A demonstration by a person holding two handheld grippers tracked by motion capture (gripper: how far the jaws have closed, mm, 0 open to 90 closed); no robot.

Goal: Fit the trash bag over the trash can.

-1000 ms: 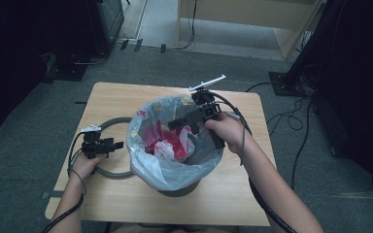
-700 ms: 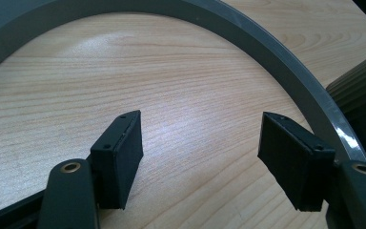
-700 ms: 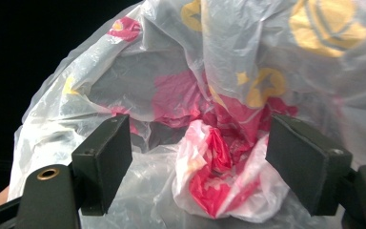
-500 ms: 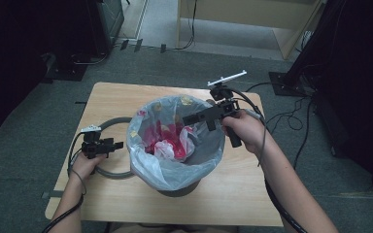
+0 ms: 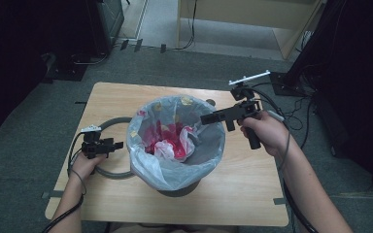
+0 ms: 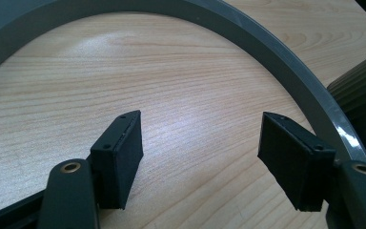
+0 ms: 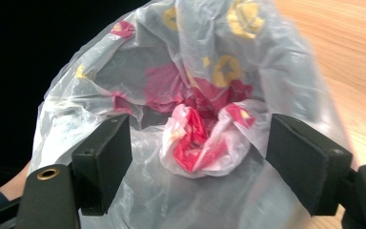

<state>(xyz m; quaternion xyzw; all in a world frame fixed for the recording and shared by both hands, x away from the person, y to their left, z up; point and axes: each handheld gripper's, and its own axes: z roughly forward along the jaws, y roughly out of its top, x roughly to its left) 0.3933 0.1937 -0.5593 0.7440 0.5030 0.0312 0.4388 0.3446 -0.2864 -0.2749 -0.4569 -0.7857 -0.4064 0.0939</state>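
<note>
Grippers are idling released: left gripper [image 5: 119, 144] is resting inside the grey ring [image 5: 108, 171] near the tabletop's left edge; right gripper [image 5: 205, 118] is hovering empty over the lined bin [image 5: 175, 167], ready to reach.

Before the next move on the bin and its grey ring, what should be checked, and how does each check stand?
1. Right gripper empty: ok, jaws open above the bin, nothing between them.
2. Left gripper empty: ok, jaws open over bare table inside the grey ring.
3. Liner bag folded over the waste bin's rim: ok on the sides in sight; evenness cannot tell.
4. Grey ring on the bin: not ok, it lies flat on the table left of the bin.
5. Crumpled red-and-white plastic bag inside the liner: ok, below the rim.
6. Waste bin upright on the table: ok.
</note>
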